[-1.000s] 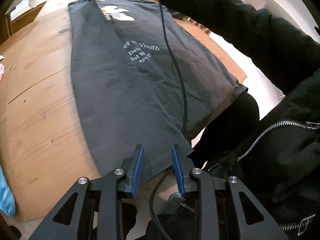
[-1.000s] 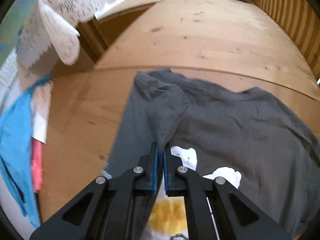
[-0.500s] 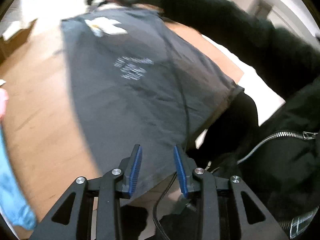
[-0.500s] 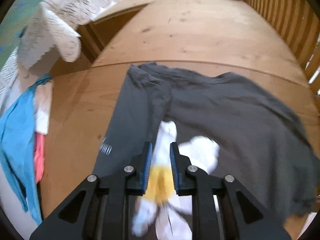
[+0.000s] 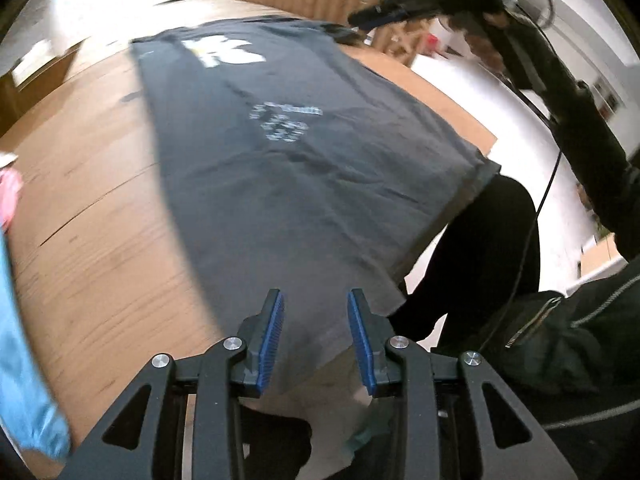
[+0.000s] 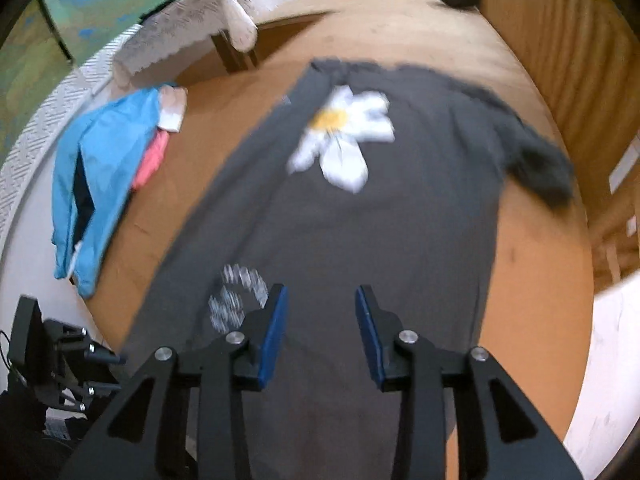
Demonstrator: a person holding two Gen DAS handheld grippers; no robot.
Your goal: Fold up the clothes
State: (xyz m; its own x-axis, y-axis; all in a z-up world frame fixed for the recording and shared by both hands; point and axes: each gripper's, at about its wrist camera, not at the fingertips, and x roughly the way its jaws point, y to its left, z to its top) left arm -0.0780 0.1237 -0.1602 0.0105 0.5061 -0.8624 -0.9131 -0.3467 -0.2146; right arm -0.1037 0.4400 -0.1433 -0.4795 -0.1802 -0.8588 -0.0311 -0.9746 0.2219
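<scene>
Grey T-shirt (image 6: 360,240) on wooden table (image 6: 400,28)

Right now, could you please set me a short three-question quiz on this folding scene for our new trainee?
1. True or false: the right gripper is clamped on the dark grey T-shirt.
2. Which garment lies beside the T-shirt on the wooden table? A) a blue garment B) a yellow towel C) a striped sock
3. Fill in: the print near the shirt's collar is a white ____ with a yellow centre.

Key:
1. False; its jaws stand apart over the cloth and have just been opening, with nothing between them.
2. A, the blue garment.
3. Flower.
</scene>
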